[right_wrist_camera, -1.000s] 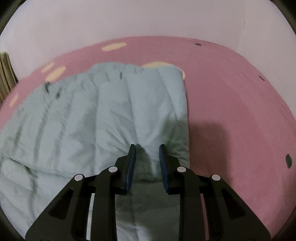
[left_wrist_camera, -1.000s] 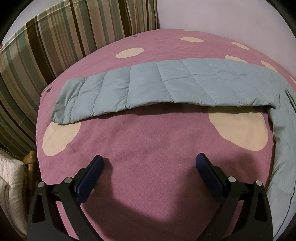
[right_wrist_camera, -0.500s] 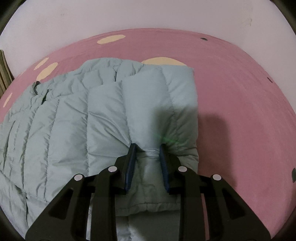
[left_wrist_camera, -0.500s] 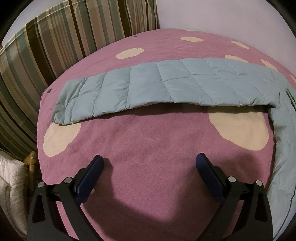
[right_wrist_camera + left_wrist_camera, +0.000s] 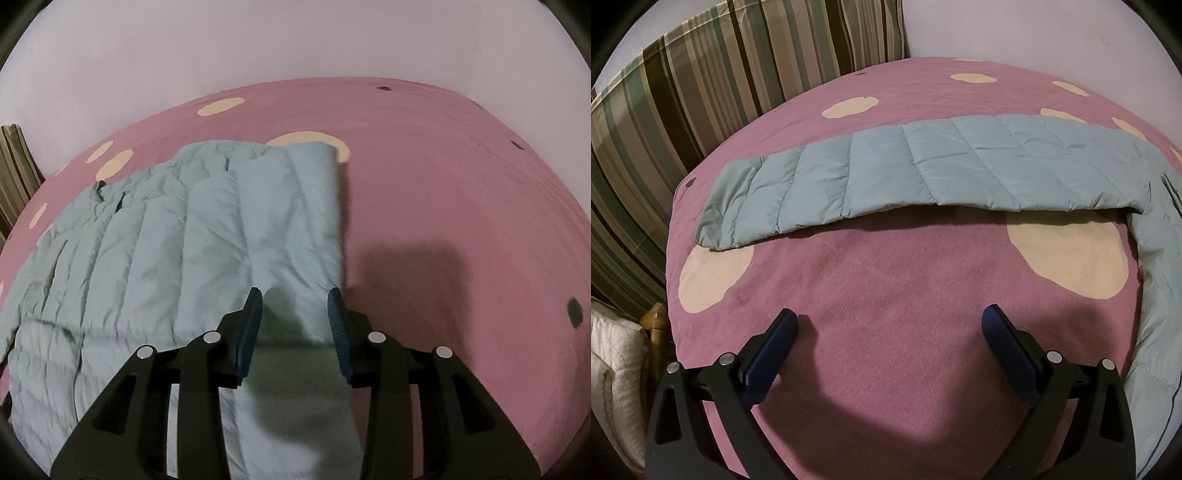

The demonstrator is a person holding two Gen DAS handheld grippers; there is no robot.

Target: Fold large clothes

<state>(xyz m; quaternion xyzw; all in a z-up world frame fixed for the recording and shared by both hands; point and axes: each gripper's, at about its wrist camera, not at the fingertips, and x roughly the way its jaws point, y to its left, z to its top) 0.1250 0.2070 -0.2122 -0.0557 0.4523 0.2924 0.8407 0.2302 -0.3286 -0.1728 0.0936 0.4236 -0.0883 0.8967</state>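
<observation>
Over jacket (image 5: pixel 207 236), R tongs (image 5: pixel 295 299) parted; L tongs (image 5: pixel 890 317) wide.

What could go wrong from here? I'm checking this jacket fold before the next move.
1. The right gripper stands open over the folded sleeve; the puffy quilted layer may spring back and undo the fold.
2. The other sleeve lies stretched across the pink blanket, its cuff near the bed edge; a careless pull could drag it off.
3. The left gripper is open, away from the jacket, so nothing pins the fabric.
</observation>
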